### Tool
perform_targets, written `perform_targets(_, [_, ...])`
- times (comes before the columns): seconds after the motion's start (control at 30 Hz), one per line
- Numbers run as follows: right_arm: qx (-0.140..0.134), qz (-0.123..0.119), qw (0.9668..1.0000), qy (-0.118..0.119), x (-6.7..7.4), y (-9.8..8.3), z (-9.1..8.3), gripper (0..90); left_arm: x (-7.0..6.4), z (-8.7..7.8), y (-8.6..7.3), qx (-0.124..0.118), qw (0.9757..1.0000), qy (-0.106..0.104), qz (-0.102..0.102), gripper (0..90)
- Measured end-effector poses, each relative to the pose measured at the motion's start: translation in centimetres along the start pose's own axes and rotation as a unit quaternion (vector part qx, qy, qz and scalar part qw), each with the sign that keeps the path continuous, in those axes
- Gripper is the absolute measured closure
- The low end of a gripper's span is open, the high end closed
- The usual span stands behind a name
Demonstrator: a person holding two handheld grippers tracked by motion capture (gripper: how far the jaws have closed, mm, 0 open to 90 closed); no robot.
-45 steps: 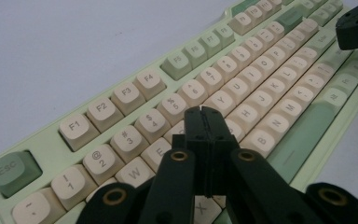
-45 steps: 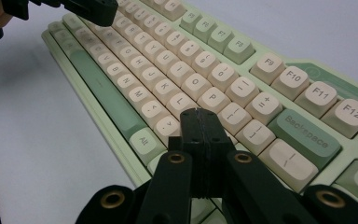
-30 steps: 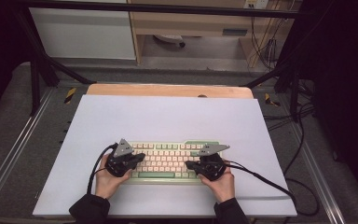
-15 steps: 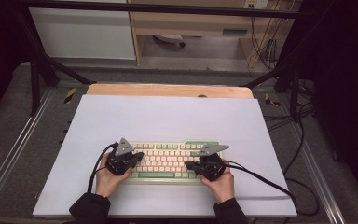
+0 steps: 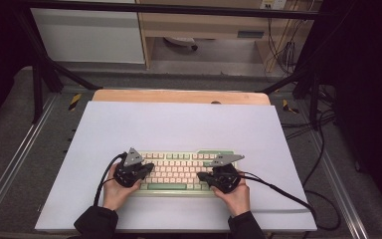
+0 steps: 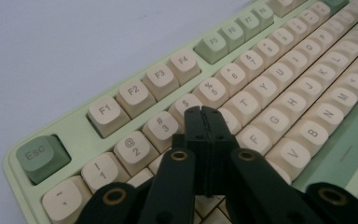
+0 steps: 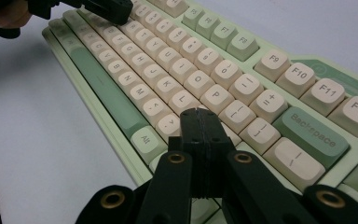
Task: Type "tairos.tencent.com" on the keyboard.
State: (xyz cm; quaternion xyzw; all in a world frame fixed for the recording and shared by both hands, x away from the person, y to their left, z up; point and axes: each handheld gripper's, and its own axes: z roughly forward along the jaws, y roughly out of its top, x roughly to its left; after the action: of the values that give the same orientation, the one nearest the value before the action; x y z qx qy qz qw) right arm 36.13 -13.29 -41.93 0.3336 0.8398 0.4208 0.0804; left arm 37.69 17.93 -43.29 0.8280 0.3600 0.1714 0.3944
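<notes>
Item: 1 green-and-cream keyboard (image 5: 181, 172), flat at the near middle of my white table (image 5: 179, 124); my left gripper (image 6: 203, 112) pressed closed, empty, over the E–R keys; my right gripper (image 7: 200, 113) likewise closed by the semicolon key; typing seemingly pending.

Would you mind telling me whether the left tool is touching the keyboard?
Cannot tell. In the left gripper view the shut left tool sits over the keys of the keyboard, hiding any contact or gap beneath its tip.
</notes>
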Motion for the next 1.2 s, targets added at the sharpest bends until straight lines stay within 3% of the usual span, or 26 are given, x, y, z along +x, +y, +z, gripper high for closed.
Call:
perform_targets(0.6, [-0.009, -0.002, 0.9999, 0.003, 0.1, 0.2, -0.2, 90.0, -0.4, -1.4, -0.1, -0.010, 0.9999, -0.013, 0.004, 89.7])
perform_targets(1.2, [-0.009, -0.012, 0.9998, 0.011, 1.0, 0.7, 0.1, 90.0, 0.3, -3.0, -0.9, -0.022, 0.9997, -0.013, -0.005, 89.7])
